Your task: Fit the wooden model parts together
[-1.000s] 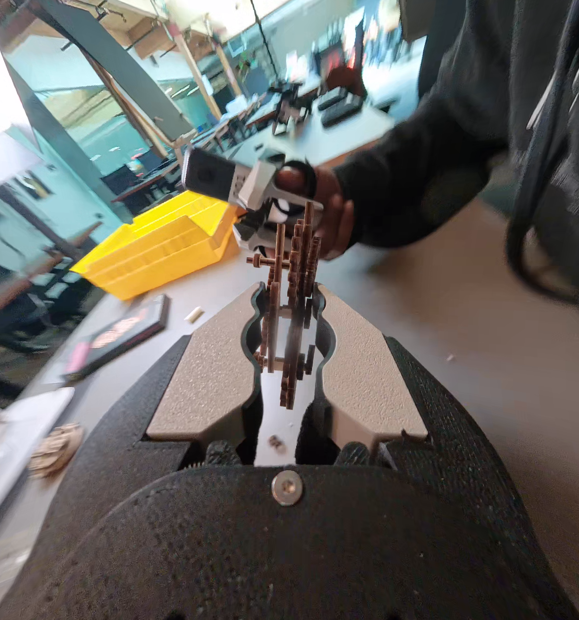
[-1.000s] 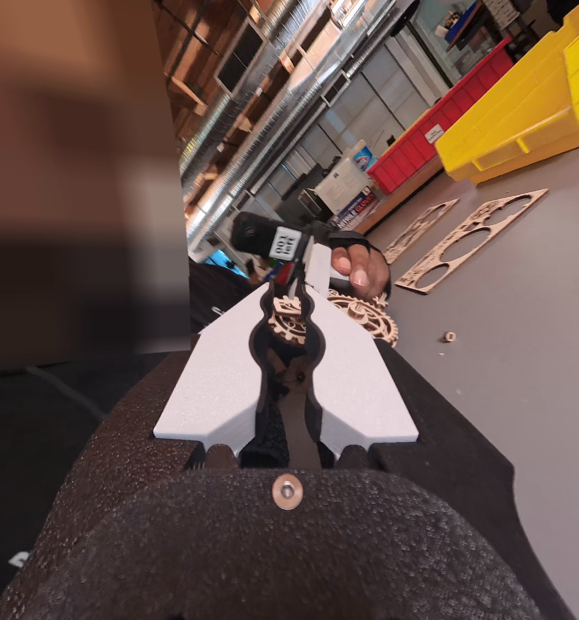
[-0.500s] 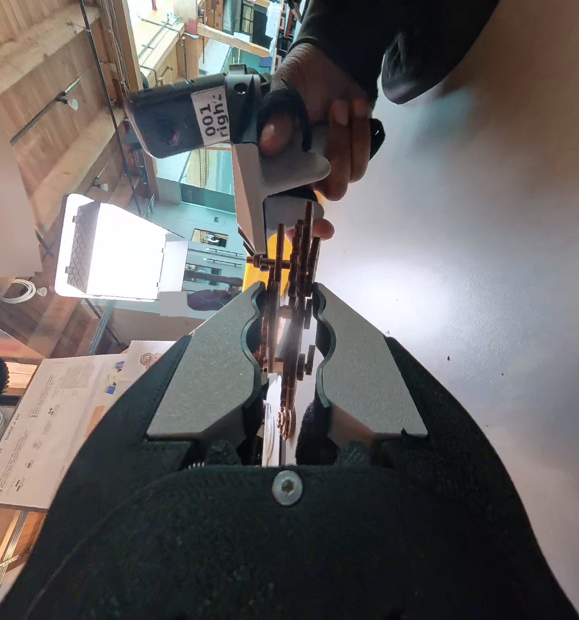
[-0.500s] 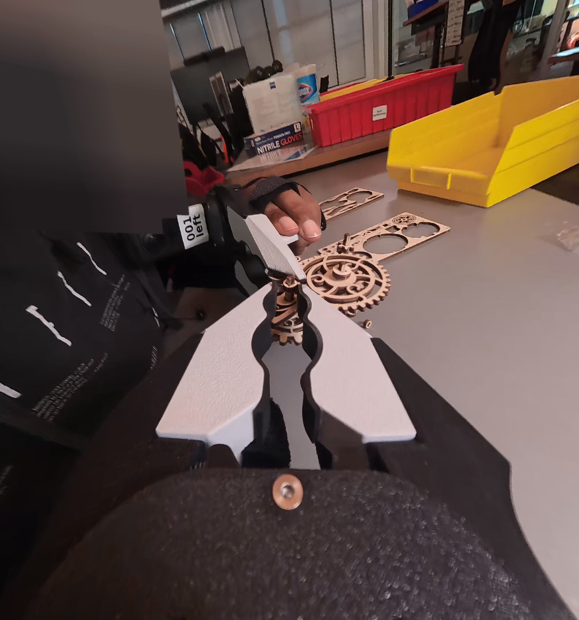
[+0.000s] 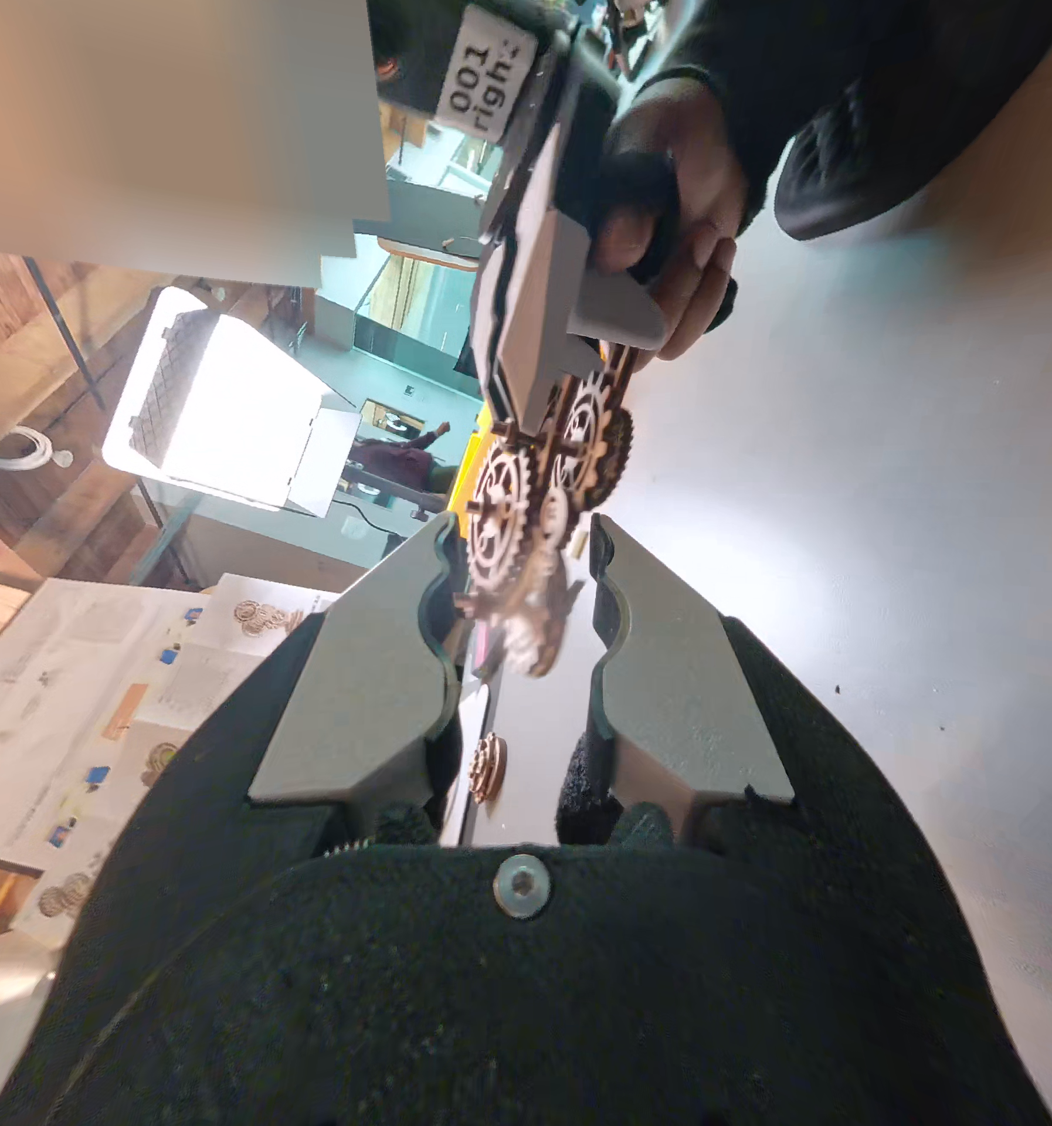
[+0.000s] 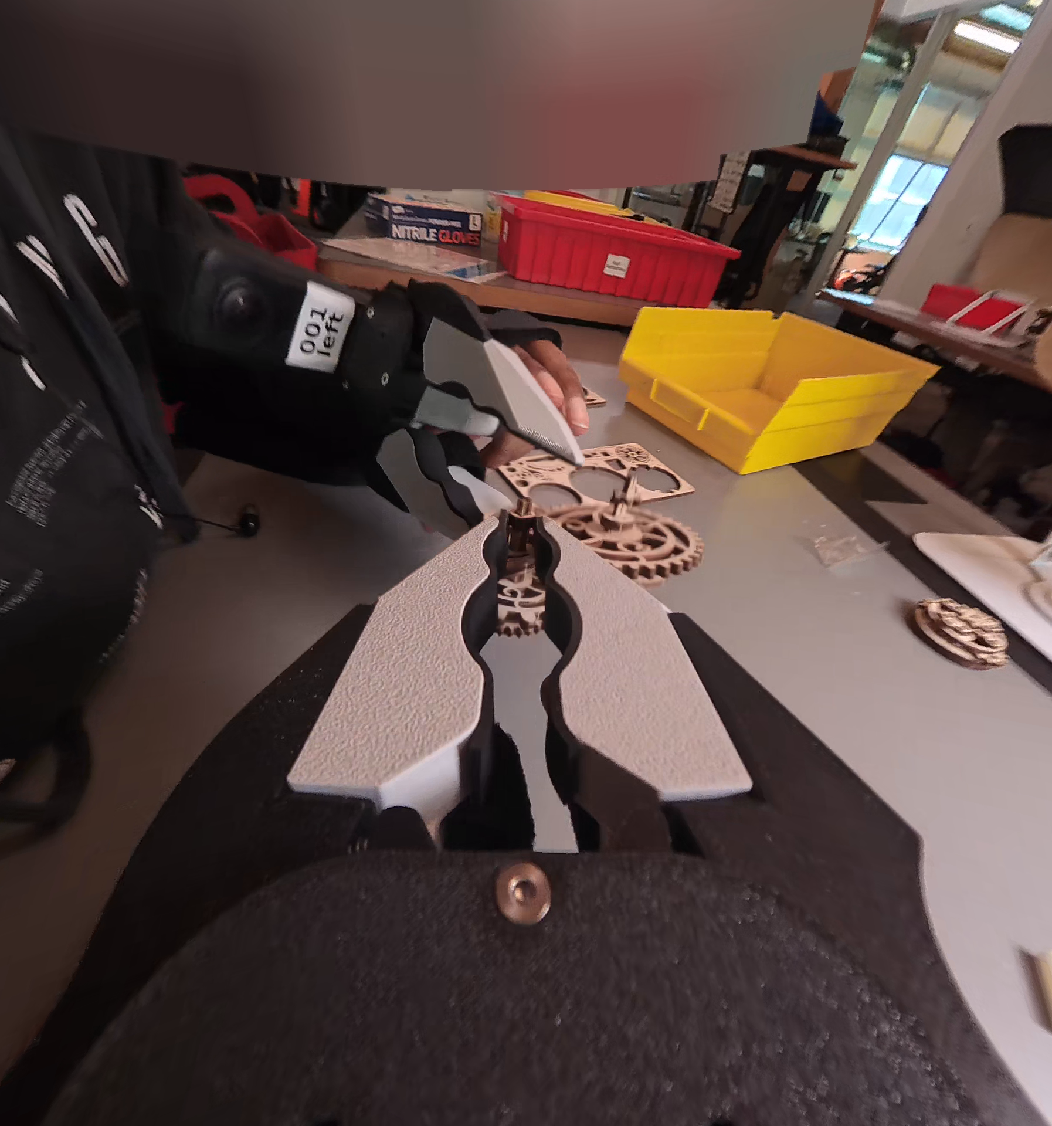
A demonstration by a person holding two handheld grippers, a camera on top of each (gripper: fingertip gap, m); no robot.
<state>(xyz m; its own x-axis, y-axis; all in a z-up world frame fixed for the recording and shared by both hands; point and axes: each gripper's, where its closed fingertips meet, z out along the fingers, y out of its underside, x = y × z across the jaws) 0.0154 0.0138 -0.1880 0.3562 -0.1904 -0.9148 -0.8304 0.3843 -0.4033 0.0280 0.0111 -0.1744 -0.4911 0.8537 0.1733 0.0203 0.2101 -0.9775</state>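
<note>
Open grey bench on the right side. Ahead, blocked by big wooden gear, cut-out wooden sheet, yellow bin. Small gear stack farther right.

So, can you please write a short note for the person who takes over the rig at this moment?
Left tool: open, its fingers stand apart on both sides of the gear assembly and do not press it.
Right tool: shut on the gear assembly's small shaft, carrying it above the table.
On the table: a big gear, a cut-out wooden sheet, a small gear stack, a yellow bin.
Done: several gears joined.
Left: probably fit the remaining parts.
</note>
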